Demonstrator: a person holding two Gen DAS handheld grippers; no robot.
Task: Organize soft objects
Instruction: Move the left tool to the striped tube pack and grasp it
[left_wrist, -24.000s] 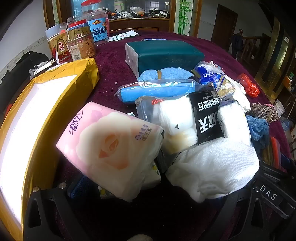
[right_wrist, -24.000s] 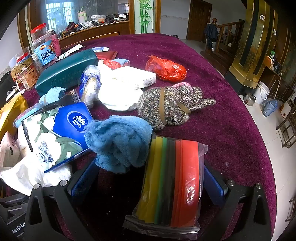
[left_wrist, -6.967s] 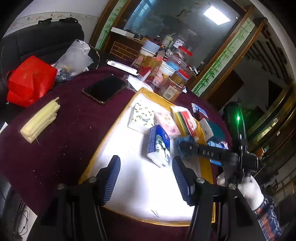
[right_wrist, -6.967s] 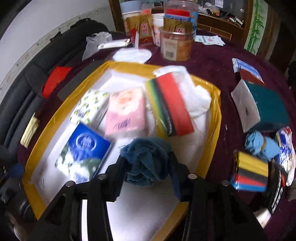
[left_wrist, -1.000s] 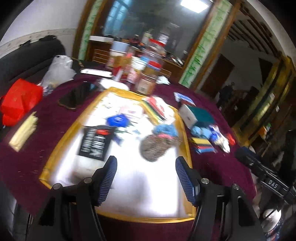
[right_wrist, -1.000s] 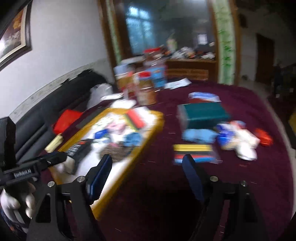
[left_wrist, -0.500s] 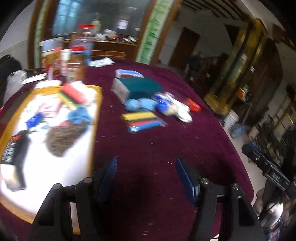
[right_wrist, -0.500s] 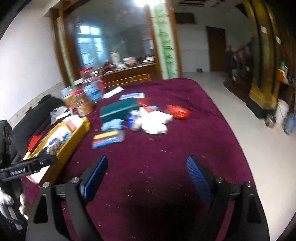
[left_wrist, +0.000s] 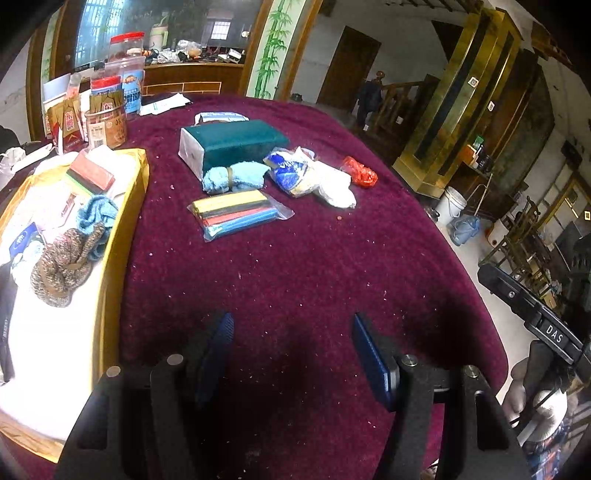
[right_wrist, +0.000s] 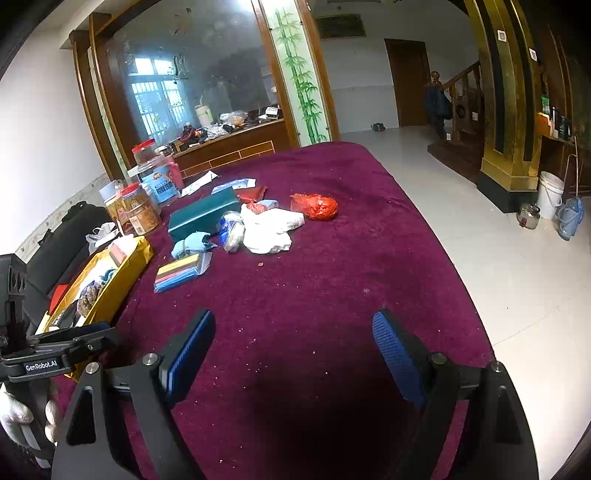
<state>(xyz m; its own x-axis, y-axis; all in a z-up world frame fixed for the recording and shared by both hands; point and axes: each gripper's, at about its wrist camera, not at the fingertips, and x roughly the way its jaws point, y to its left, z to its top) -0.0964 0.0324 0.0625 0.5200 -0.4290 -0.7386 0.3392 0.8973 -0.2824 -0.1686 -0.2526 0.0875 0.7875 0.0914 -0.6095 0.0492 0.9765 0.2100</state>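
Observation:
My left gripper (left_wrist: 291, 347) is open and empty, low over the maroon table near its front edge. My right gripper (right_wrist: 295, 347) is also open and empty. The yellow tray (left_wrist: 138, 173) at the left holds a mottled knit bundle (left_wrist: 61, 269), a blue knit cloth (left_wrist: 96, 210), a striped cloth pack (left_wrist: 90, 175) and tissue packs. On the table lie a bagged stack of coloured cloths (left_wrist: 236, 214), a light blue towel roll (left_wrist: 236, 177), a white cloth pile (left_wrist: 328, 184) and a red bag (left_wrist: 360, 175).
A teal box (left_wrist: 232, 144) stands behind the towel roll. Jars and snack tubs (left_wrist: 110, 107) crowd the far left. The table edge (right_wrist: 461, 280) drops to a tiled floor at the right. The other gripper's body shows at each view's side.
Both views have swung and settled: the left camera now looks along the table with the tray at its left, and the loose items sit nearer. Both grippers stay open.

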